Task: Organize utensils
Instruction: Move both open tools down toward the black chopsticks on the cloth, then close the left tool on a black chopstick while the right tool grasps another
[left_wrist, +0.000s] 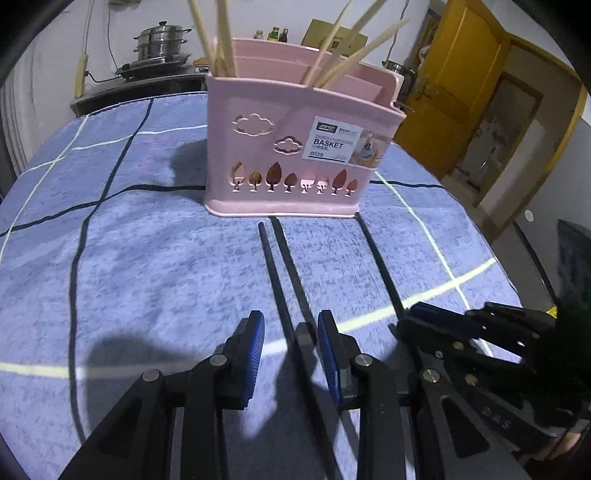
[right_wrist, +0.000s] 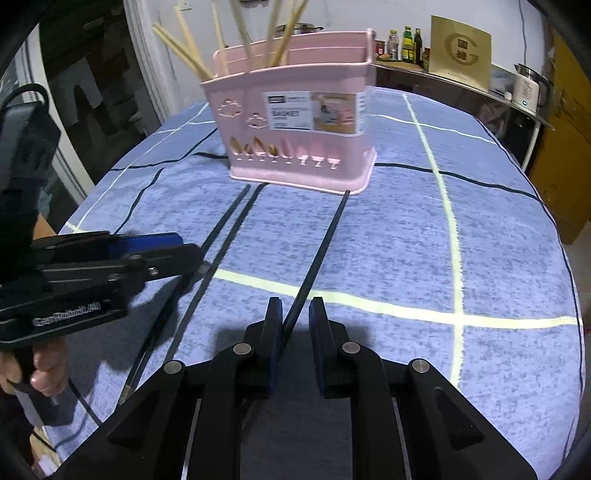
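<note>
1. Left gripper (left_wrist: 291, 345): jaws wide, low over the blue checked tablecloth (left_wrist: 147, 258), straddling a pair of black chopsticks (left_wrist: 280, 273) lying flat; nothing held.
2. Pink basket (left_wrist: 295, 155): upright at mid-table, just beyond the chopstick tips, wooden chopsticks (left_wrist: 218, 40) standing inside.
3. Single black chopstick (right_wrist: 317, 254): lies right of the pair, tip near the basket base.
4. Right gripper (right_wrist: 295, 314): jaws narrowly apart around the single chopstick's near end; grip cannot be confirmed.
</note>
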